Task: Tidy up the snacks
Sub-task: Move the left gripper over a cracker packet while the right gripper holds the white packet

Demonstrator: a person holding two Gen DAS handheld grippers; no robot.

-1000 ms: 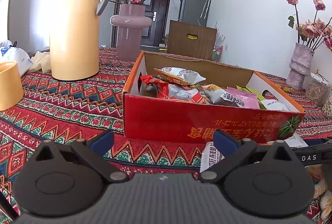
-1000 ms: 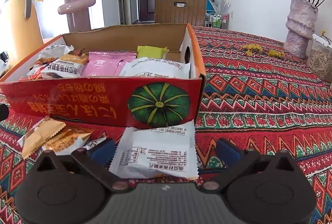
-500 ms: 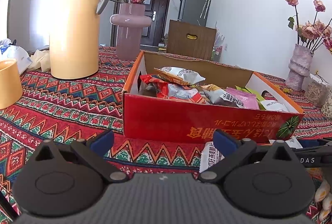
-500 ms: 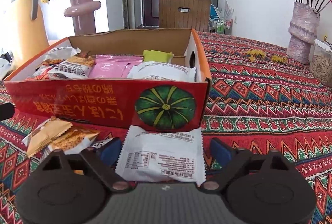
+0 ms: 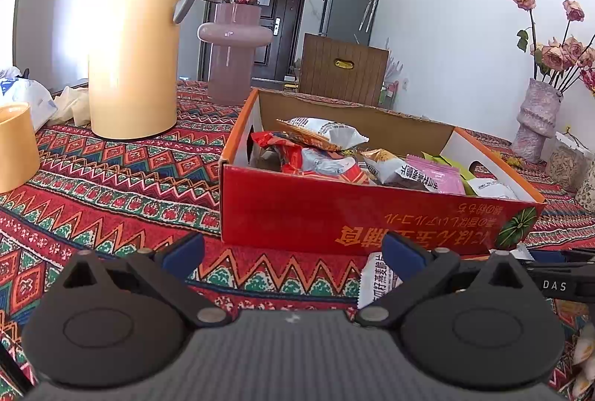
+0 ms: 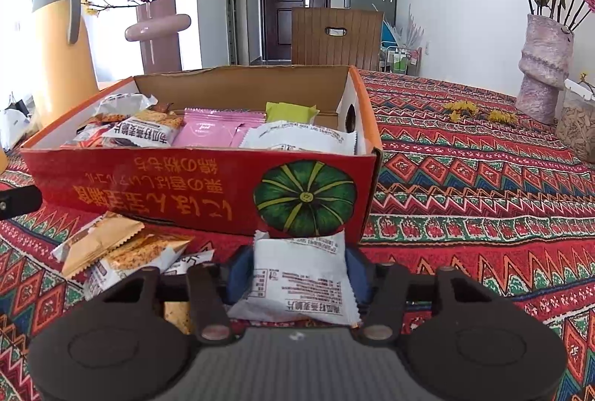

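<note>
- Bright room, dark door and wooden chair at back; table [image 6: 483, 185] under a red zigzag-patterned cloth.
- Tall yellow thermos [image 5: 134, 40] and pink vase [image 5: 234, 59] standing well behind, left of the work area; clear of the carry path.
- Red cardboard box [image 6: 193, 185] open-topped on the table, already part-filled: pink packets, a green one, white pouches.
- Loose orange snack packets [image 6: 122, 252] lying on the cloth just in front of the box, left side.
- White snack pouch [image 6: 301, 274] pinched between the blue pads of the right gripper [image 6: 299, 274], jaws drawn in on both edges, just before the box's front wall.
- Left gripper [image 5: 293, 252] spread wide, holding nothing, low over the cloth near another white packet [image 5: 377, 282].
- Advice: lift clear of the front wall before moving forward; release over the gap near the right end; keep the squeeze light, contents likely brittle.
</note>
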